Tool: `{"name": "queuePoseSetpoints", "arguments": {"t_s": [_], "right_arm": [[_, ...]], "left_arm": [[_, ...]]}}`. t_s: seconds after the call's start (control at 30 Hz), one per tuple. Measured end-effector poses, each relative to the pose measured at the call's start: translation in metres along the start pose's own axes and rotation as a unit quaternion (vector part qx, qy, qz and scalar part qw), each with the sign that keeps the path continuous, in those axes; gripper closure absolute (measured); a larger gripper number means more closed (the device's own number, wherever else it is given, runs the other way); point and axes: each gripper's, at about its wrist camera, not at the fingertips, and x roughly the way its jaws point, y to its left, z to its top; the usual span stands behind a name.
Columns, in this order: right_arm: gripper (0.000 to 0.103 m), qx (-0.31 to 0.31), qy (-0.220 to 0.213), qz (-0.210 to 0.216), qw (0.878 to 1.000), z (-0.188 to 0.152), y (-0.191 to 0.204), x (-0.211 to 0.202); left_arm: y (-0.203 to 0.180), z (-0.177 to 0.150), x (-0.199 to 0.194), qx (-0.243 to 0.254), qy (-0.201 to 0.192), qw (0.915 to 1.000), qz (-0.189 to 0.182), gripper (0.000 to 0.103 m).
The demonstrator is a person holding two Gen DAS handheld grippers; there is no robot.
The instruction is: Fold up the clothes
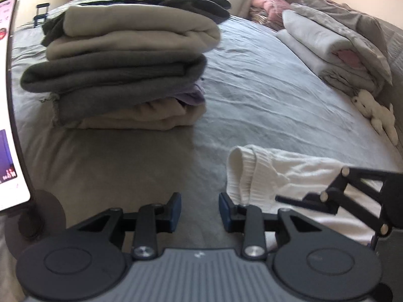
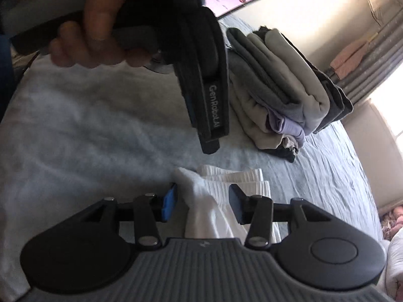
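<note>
Between the right gripper's [image 2: 202,205] parted fingers lies a white ribbed sock [image 2: 221,188] on the bed [image 2: 88,125], unclamped. Just left, the left gripper's [image 1: 199,211] fingers stand apart, empty, near folded clothes [image 1: 126,70].

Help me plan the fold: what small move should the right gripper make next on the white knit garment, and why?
Probably close the right gripper on the white knit garment. Its jaws stand open with the ribbed cuff between them, not visibly pinched. The left gripper is open beside the cuff over bare bedsheet, holding nothing.
</note>
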Motion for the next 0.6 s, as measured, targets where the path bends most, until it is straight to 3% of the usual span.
{"name": "queuePoseSetpoints", "arguments": {"t_s": [0.07,0.1,0.13,0.23,0.4,0.47,0.6], "right_arm": [[0.066,0.004,0.008,0.013,1.0,0.001,-0.004,0.001],[0.087,0.011,0.009,0.011,1.0,0.001,-0.006,0.0],[0.094,0.018,0.009,0.008,1.0,0.001,-0.009,0.0],[0.094,0.1,-0.014,-0.008,0.995,-0.001,-0.036,-0.013],[0.094,0.245,-0.04,-0.041,0.968,-0.014,-0.089,-0.028],[0.094,0.282,-0.04,-0.041,0.958,-0.02,-0.102,-0.029],[0.094,0.301,-0.048,-0.036,0.952,-0.017,-0.103,-0.025]], "left_arm": [[0.003,0.002,-0.001,-0.018,-0.001,0.9998,-0.002,0.07],[0.003,0.003,-0.001,-0.026,0.0,0.9996,-0.003,0.07],[0.003,0.003,-0.001,-0.034,0.0,0.9994,0.0,0.068],[0.003,0.004,0.002,-0.051,0.004,0.9986,0.015,0.061],[-0.003,0.004,0.006,-0.011,0.006,0.9993,0.036,0.06],[-0.011,0.001,0.01,0.013,0.012,0.9995,0.025,0.06],[-0.027,-0.002,0.019,0.047,0.014,0.9982,0.034,0.058]]}}
